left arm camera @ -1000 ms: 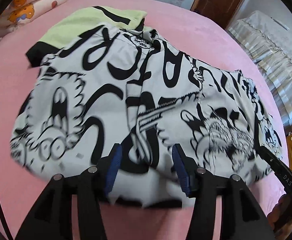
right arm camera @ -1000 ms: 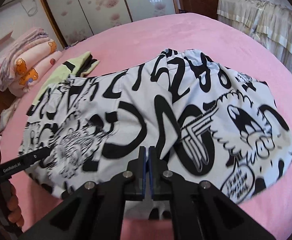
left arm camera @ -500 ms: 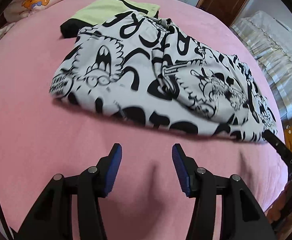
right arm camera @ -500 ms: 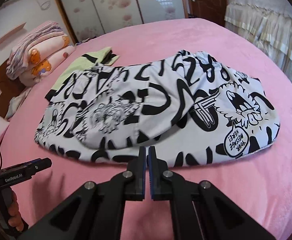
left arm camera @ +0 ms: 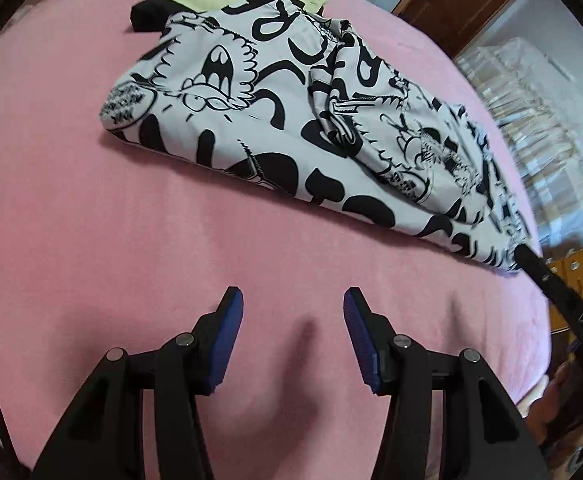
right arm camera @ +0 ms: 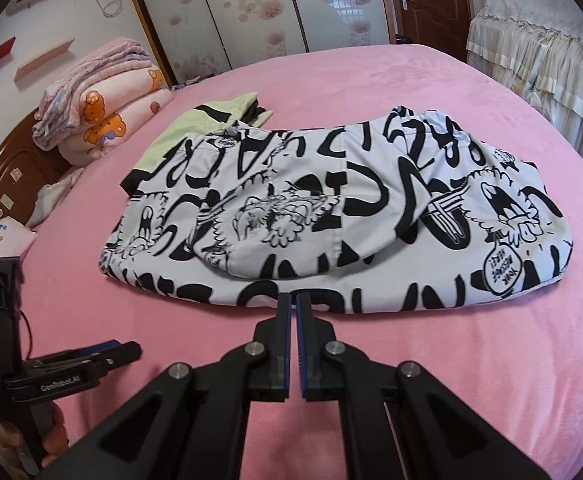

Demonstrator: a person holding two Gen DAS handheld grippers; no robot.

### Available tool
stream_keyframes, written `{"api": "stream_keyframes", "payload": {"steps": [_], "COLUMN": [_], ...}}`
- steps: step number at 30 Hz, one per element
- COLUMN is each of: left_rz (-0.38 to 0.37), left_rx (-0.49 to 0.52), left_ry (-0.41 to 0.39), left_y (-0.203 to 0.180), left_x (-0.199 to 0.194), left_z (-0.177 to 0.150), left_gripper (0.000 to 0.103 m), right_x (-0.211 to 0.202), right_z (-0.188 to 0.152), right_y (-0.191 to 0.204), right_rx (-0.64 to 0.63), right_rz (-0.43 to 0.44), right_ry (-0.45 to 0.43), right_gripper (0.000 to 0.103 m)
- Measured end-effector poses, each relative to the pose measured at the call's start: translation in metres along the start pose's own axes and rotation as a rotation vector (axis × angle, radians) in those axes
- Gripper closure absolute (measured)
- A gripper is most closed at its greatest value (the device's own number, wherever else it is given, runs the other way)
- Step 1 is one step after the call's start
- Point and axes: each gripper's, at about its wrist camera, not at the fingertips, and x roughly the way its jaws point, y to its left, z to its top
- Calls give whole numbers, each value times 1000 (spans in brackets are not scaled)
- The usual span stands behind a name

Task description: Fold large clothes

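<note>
Garment (right arm camera: 331,216): white cloth with black cartoon print, lying folded across the middle of the pink bed (right arm camera: 451,380); one layer is doubled over another, with a rumpled ridge near the centre; its far corner overlaps a green piece (right arm camera: 195,128)
Progress: a fold looks done, judging by the stacked layers; the bundle is wide and loose, so a further fold and some smoothing are probably left
Left claw (left arm camera: 293,336): open, empty, above bare bed short of the garment's near edge
Right claw (right arm camera: 293,344): closed on nothing; tips just short of the near hem, apart from it as far as I can tell
Containers: none in view; the only stack is the blankets (right arm camera: 99,112) piled by the headboard, well apart from the garment
</note>
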Motion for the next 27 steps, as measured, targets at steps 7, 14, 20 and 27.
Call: {"api": "stream_keyframes", "payload": {"steps": [7,14,20,27], "left_rz": [-215,-290,-352,-303], "left_rx": [-131,-264,-329,-353], "left_ry": [-91,-186,-244,-313], "left_y": [28,65,81,74], "left_x": [20,49,72,83], "left_z": [18,50,86,117], "left_gripper": [51,52,52,69], "right_x": [7,15,29,53], "right_z": [-2,3,18,55], "right_y": [4,1,-4,-4], "right_rx": [2,4,14,-16], "right_rz": [11,12,2,-45], "right_ry": [-14,-43,-68,-121], "right_gripper": [101,101,101,101]}}
